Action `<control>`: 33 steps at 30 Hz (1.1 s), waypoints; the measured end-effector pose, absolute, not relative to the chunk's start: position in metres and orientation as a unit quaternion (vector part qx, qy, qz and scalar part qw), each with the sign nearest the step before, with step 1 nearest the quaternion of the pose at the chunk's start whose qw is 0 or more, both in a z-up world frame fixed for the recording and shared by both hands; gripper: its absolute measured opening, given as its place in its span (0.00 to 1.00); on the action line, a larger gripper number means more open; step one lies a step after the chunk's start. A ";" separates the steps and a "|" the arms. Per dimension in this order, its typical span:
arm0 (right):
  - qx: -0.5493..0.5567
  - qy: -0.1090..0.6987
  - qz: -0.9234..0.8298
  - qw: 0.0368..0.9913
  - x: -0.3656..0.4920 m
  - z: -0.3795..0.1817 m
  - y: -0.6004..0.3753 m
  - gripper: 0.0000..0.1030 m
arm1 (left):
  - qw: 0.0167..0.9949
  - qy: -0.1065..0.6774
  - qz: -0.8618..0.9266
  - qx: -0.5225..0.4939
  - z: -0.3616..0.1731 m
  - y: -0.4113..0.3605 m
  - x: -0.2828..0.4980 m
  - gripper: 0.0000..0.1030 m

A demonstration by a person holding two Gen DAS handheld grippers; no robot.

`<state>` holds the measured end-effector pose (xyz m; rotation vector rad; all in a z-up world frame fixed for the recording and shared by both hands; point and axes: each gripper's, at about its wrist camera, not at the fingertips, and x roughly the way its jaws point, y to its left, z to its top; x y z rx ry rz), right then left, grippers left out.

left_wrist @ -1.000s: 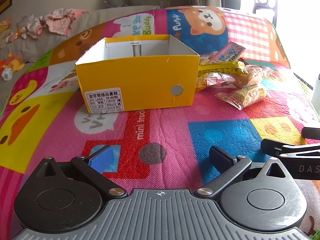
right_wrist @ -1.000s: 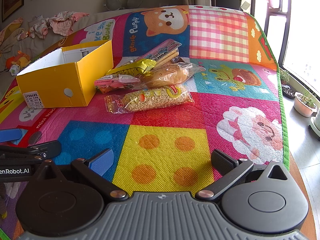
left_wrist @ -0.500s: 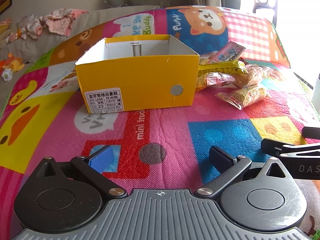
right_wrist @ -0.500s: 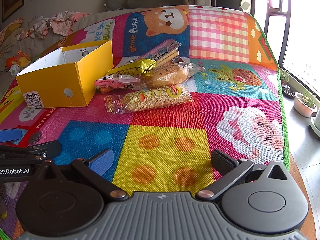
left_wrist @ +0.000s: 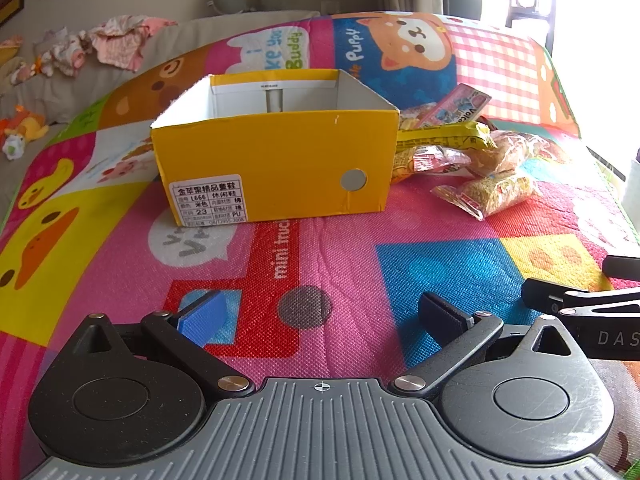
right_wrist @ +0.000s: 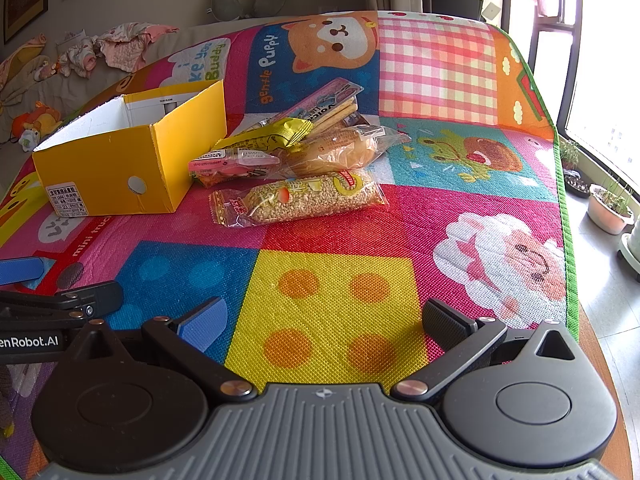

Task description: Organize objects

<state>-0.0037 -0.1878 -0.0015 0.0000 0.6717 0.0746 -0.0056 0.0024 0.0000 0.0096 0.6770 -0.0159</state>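
Observation:
An open, empty yellow shoebox (left_wrist: 276,164) stands on a colourful play mat (left_wrist: 420,268); it also shows in the right wrist view (right_wrist: 120,168). Right of it lies a pile of snack packets: a rice-puff bar (right_wrist: 296,200), a bun in clear wrap (right_wrist: 336,152), a yellow packet (right_wrist: 264,140), a pink-labelled packet (right_wrist: 232,164) and a biscuit-stick pack (right_wrist: 320,100). My left gripper (left_wrist: 320,316) is open and empty, low over the mat in front of the box. My right gripper (right_wrist: 324,324) is open and empty, in front of the snacks.
The mat's green edge (right_wrist: 564,184) drops off at the right, with potted plants (right_wrist: 608,208) on the floor beyond. Clothes (right_wrist: 116,44) and soft toys (right_wrist: 36,120) lie on the sofa behind. Each gripper's side shows in the other's view (left_wrist: 580,312).

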 end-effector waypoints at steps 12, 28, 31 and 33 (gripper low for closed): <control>0.000 0.329 0.037 0.943 -0.004 -0.002 -0.188 1.00 | 0.943 0.332 -0.007 0.007 0.001 0.002 -0.005 1.00; 0.000 0.330 0.037 0.943 -0.004 -0.002 -0.188 1.00 | 0.944 0.331 -0.009 0.001 0.001 0.003 -0.007 1.00; -0.003 0.330 0.043 0.943 -0.003 -0.001 -0.189 1.00 | 0.943 0.332 -0.008 0.005 0.002 0.003 -0.008 1.00; -0.003 0.329 0.041 0.943 -0.003 -0.001 -0.188 1.00 | 0.943 0.331 -0.008 0.004 0.002 0.003 -0.008 1.00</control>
